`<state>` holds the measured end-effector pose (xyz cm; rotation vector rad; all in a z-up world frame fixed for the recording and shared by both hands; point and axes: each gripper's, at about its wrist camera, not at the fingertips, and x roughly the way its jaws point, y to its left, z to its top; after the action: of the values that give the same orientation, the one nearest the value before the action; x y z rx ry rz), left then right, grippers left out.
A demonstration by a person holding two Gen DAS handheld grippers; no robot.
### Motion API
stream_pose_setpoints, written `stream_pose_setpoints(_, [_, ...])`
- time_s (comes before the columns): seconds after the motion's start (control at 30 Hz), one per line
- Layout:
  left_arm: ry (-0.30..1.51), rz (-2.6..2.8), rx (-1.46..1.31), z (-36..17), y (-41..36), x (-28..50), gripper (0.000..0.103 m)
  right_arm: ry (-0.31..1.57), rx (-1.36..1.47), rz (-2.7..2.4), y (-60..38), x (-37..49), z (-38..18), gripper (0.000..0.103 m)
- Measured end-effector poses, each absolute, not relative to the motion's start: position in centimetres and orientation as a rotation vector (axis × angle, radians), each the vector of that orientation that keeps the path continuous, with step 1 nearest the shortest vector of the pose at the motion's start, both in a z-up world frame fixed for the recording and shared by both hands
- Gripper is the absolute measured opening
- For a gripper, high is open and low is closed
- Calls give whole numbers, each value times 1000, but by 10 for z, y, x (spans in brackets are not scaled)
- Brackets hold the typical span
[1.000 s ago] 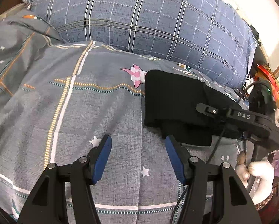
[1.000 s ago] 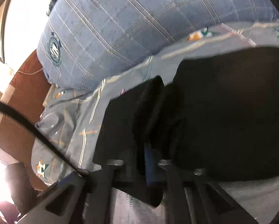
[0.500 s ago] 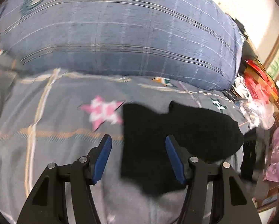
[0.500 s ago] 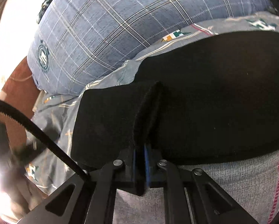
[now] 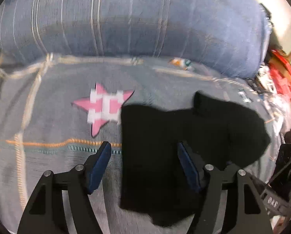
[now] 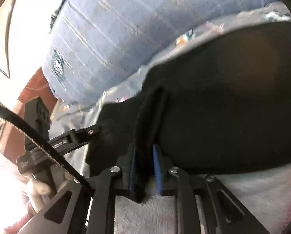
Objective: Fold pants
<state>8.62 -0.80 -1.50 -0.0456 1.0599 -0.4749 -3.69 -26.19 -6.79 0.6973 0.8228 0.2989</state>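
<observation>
The folded black pants [image 5: 184, 146] lie on the bed [image 5: 48, 165], long axis running twelve to six, under the spread, opening left gripper [image 5: 144, 161], while the right gripper [image 6: 145, 156] opens around their near fold.

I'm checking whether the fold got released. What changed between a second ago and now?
The right gripper, clamped on a ridge of the black pants a second ago, is opening; the ridge still stands between its pads. The left gripper swung over the pants, opening wider, holding nothing. The folded pants stayed on the bed before the pillow.
</observation>
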Motion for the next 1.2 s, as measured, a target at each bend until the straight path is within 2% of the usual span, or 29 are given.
stream_pose_setpoints(0.07, [1016, -511, -15, 8, -18, 77, 69, 752, 708, 261, -283, -55, -56, 39])
stream_pose_setpoints(0.13, [975, -554, 40, 28, -39, 68, 69, 695, 738, 177, -310, -76, -48, 46])
stream_pose_setpoints(0.3, [994, -692, 130, 38, -118, 65, 70, 613, 819, -78, -372, -130, -46, 47])
stream_pose_setpoints(0.43, [1022, -797, 215, 24, -198, 53, 70, 634, 841, -240, -401, -150, -56, 64])
stream_pose_setpoints(0.7, [1089, -960, 354, -6, -339, 43, 70, 636, 948, -215, -446, -138, -76, 64])
stream_pose_setpoints(1.0, [1108, -1074, 475, -40, -419, 40, 70, 571, 938, -194, -447, -124, -76, 63])
stream_pose_setpoints(1.1, [1136, -1114, 546, -55, -434, 26, 70, 568, 912, -205, -446, -123, -73, 56])
stream_pose_setpoints(1.13, [1130, -1102, 583, -59, -436, 22, 69, 564, 895, -210, -445, -120, -70, 49])
stream_pose_setpoints(1.17, [1094, -1076, 634, -62, -438, 16, 59, 562, 881, -212, -444, -119, -68, 40])
stream_pose_setpoints(1.2, [1053, -1059, 669, -62, -437, 11, 43, 560, 865, -209, -443, -119, -66, 36])
